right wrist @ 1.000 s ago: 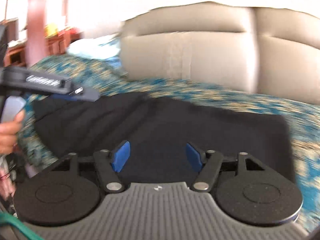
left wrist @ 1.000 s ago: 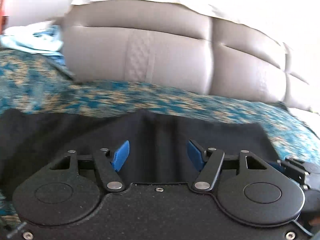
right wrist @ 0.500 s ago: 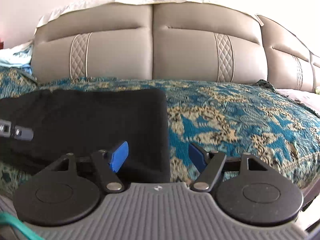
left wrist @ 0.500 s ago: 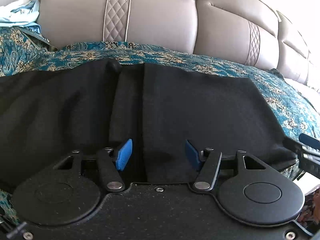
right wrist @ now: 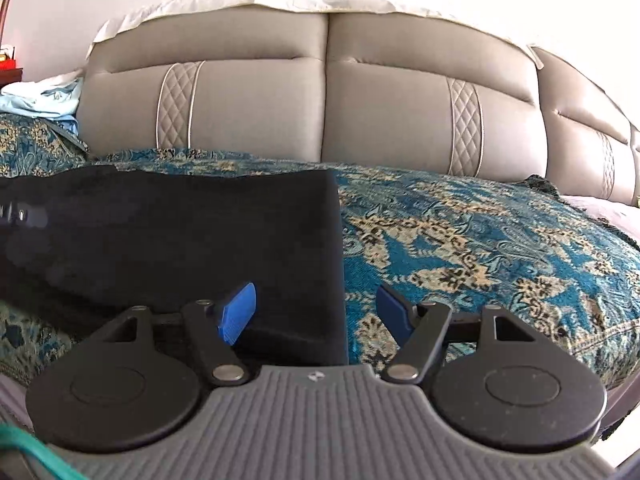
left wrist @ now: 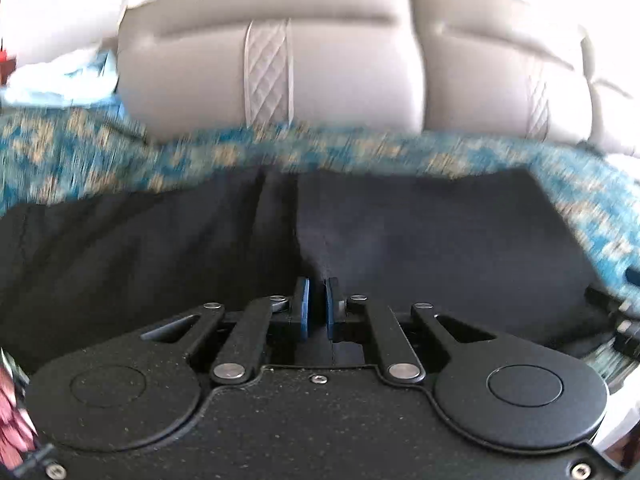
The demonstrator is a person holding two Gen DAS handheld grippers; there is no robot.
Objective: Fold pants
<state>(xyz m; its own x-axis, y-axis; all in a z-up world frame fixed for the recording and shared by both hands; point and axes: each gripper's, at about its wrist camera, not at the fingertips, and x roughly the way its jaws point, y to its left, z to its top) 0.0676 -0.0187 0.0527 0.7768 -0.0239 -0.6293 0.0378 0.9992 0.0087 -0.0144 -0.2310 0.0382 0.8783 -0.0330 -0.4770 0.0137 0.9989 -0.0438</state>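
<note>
Now my left gripper (left wrist: 316, 304) is clenched, and between its blue pads (left wrist: 303, 308) I see a little ridge of black cloth rising just in front of them; I judge that it pinches the near edge of the pants (left wrist: 400, 240), although the exact contact is dark and hard to see. My right gripper (right wrist: 316, 314) is released, its jaws standing wide, and the right near corner of the pants (right wrist: 200, 240) lies between them without the pads pressing on it.

The pants lie flat on the blue patterned bedspread (right wrist: 480, 240), at the near side of the bed, in front of the grey padded headboard (right wrist: 320, 112). In the right wrist view they fill the left half, with a straight right edge; in the left wrist view they spread over the whole width, with a long crease running away from my pads.

I judge the cloth to be soft, light and limp. It will not keep any shape, it will hang and drag when I lift it, and one layer can slip away from the others. So I should take hold at the edge and at the corner, catching all layers together, and lift both sides evenly; the rough bedspread can hold the cloth back a little
</note>
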